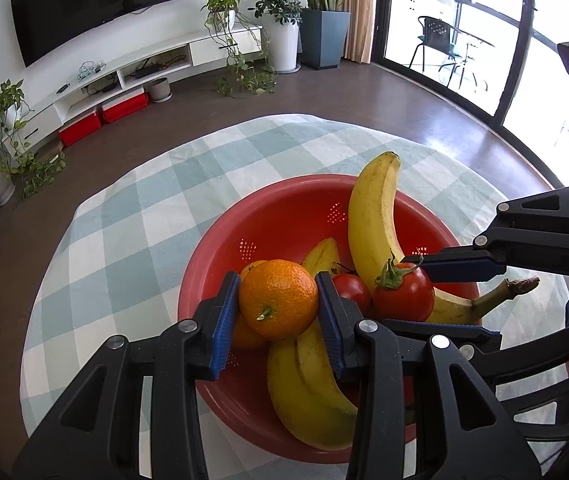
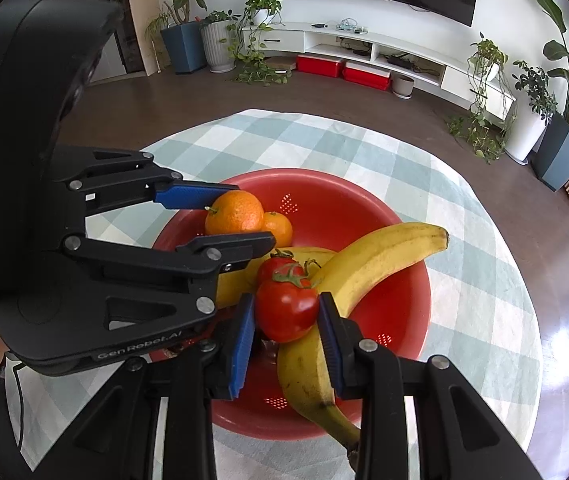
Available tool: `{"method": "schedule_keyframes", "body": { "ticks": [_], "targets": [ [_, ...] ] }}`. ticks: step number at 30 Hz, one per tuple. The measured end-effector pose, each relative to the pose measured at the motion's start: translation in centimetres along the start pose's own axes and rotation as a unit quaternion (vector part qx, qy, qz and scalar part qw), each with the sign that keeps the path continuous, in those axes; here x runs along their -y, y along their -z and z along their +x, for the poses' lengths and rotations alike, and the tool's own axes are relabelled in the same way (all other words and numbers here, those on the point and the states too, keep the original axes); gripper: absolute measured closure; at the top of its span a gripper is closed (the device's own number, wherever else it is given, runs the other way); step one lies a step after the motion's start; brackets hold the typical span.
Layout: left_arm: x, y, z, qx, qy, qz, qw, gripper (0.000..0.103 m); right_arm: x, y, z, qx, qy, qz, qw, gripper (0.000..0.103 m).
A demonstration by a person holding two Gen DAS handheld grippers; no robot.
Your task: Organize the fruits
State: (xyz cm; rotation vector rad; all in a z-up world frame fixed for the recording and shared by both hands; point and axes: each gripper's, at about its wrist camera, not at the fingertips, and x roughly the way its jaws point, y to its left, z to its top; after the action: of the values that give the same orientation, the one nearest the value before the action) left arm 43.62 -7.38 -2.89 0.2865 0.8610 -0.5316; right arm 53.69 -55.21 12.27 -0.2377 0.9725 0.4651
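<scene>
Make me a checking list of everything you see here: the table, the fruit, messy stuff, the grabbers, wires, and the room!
Surface: checked tablecloth.
Job's things: red colander holding two bananas, two oranges, two tomatoes.
Clutter: nothing seen.
Grippers: left gripper shut on the front orange; right gripper shut on the front tomato.
Cables: some on the TV shelf.
Surroundings: TV, potted plants, red boxes, balcony chair.
</scene>
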Motion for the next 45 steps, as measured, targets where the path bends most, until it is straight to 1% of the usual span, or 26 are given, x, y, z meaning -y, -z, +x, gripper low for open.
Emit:
{"method": "schedule_keyframes", "body": {
  "ticks": [2,4,6,9,12,13,14,15,16,22,29,31,33,36,38,39,41,44,45],
  "targets": [
    [0.0,0.0,-0.1,0.0,-0.004,-0.001,1.0,0.063,0.0,-0.1,0.1,0.001,0.0,0.0,1.0,0.068],
    [-0.1,0.0,-0.1,0.0,-0.006,-0.003,1.0,0.056,0.0,-0.1,0.2,0.002,0.0,-0.001,1.0,0.068],
    [-0.3,0.0,-0.1,-0.001,-0.01,-0.006,0.9999,0.052,0.0,-0.1,0.2,0.003,0.001,-0.001,1.0,0.068],
    [-0.4,0.0,-0.1,0.0,-0.009,-0.009,0.9999,0.052,-0.1,-0.2,0.3,0.003,0.003,-0.001,1.0,0.068],
    [-0.5,-0.1,-0.2,0.002,-0.014,-0.009,0.9999,0.048,-0.1,-0.2,0.3,0.003,0.002,-0.001,1.0,0.068],
    [-0.5,-0.1,-0.2,0.004,-0.014,-0.011,0.9998,0.045,-0.1,-0.2,0.3,0.002,0.003,-0.001,1.0,0.066],
    [-0.5,-0.1,-0.2,0.004,-0.014,-0.011,0.9998,0.043,-0.1,-0.2,0.4,0.001,0.005,0.0,1.0,0.062],
    [-0.5,-0.1,-0.3,0.004,-0.017,-0.01,0.9998,0.041,0.0,-0.1,0.4,0.0,0.006,0.001,1.0,0.061],
    [-0.4,-0.1,-0.3,0.005,-0.017,-0.008,0.9998,0.041,0.0,-0.1,0.4,0.0,0.005,0.002,1.0,0.06],
    [0.0,0.0,-0.3,0.007,-0.02,-0.004,0.9998,0.04,0.1,0.2,0.3,-0.002,0.008,0.0,1.0,0.059],
    [0.1,0.1,-1.4,0.014,-0.033,-0.005,0.9993,0.033,0.3,0.5,-0.5,0.004,0.014,0.002,1.0,0.057],
    [0.0,0.3,-2.0,0.018,-0.037,-0.009,0.9991,0.028,0.2,0.6,-0.6,0.004,0.016,0.001,1.0,0.057],
    [-0.1,0.6,-2.7,0.022,-0.041,-0.011,0.9988,0.027,0.2,0.8,-0.9,0.006,0.018,0.001,1.0,0.056],
    [0.0,1.2,-3.7,0.026,-0.053,-0.012,0.9982,0.022,0.1,1.1,-1.2,0.008,0.02,0.007,1.0,0.055],
    [0.0,1.6,-4.5,0.031,-0.059,-0.015,0.9977,0.019,0.1,1.3,-1.6,0.009,0.022,0.01,1.0,0.054],
    [0.0,1.9,-5.0,0.035,-0.061,-0.017,0.9973,0.015,0.1,1.4,-1.8,0.01,0.024,0.012,1.0,0.054],
    [0.2,2.4,-6.1,0.047,-0.072,-0.021,0.996,0.012,0.0,1.7,-2.4,0.016,0.027,0.017,0.999,0.05],
    [0.5,3.4,-8.6,0.082,-0.091,-0.03,0.992,0.006,-0.1,2.0,-3.4,0.032,0.03,0.028,0.999,0.045],
    [0.7,3.7,-9.6,0.097,-0.098,-0.034,0.9899,0.003,-0.1,2.2,-4.0,0.041,0.029,0.035,0.998,0.041]
  ]
}}
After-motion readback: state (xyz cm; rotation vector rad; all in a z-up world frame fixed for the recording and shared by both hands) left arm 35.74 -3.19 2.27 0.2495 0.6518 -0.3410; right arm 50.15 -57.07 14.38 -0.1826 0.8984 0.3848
